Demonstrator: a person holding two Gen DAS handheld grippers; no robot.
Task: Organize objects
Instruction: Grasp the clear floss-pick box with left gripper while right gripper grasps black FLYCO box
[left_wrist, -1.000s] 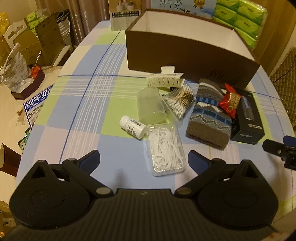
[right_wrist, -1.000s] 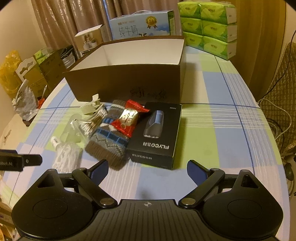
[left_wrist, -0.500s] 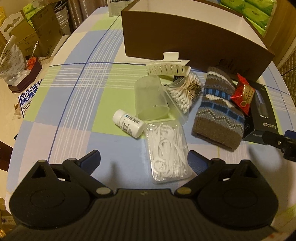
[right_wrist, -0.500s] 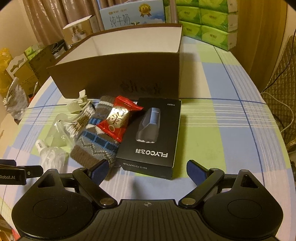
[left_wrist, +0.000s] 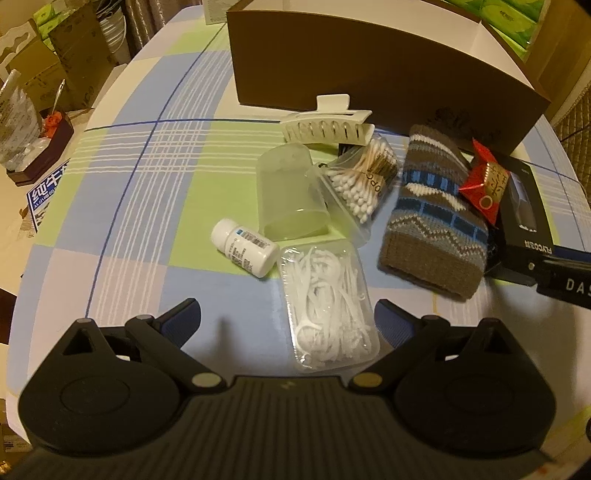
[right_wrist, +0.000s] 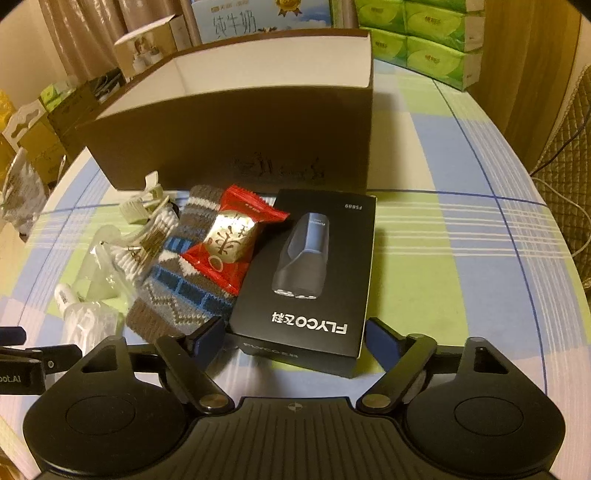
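A pile of small objects lies in front of an open brown box (left_wrist: 369, 70) (right_wrist: 236, 133). My left gripper (left_wrist: 288, 325) is open, its fingers on either side of a clear case of floss picks (left_wrist: 328, 302). Beyond lie a white pill bottle (left_wrist: 245, 246), a clear cup on its side (left_wrist: 291, 195), a bag of cotton swabs (left_wrist: 362, 181), a cream hair clip (left_wrist: 328, 125) and a knitted sock (left_wrist: 436, 210). My right gripper (right_wrist: 295, 339) is open, its fingers flanking the near end of a black FLYCO shaver box (right_wrist: 310, 273). A red candy packet (right_wrist: 232, 240) rests on the sock (right_wrist: 184, 273).
The checked tablecloth (right_wrist: 461, 240) covers a round table with bare cloth to the right and left (left_wrist: 129, 184). Green tissue packs (right_wrist: 424, 40) and a milk carton box (right_wrist: 258, 18) stand behind the brown box. Cartons and bags sit off the table's left edge (left_wrist: 33, 122).
Both grippers have moved forward and lower. The floss case now sits between my left fingers, and the shaver box's near end between my right fingers. No object has moved.
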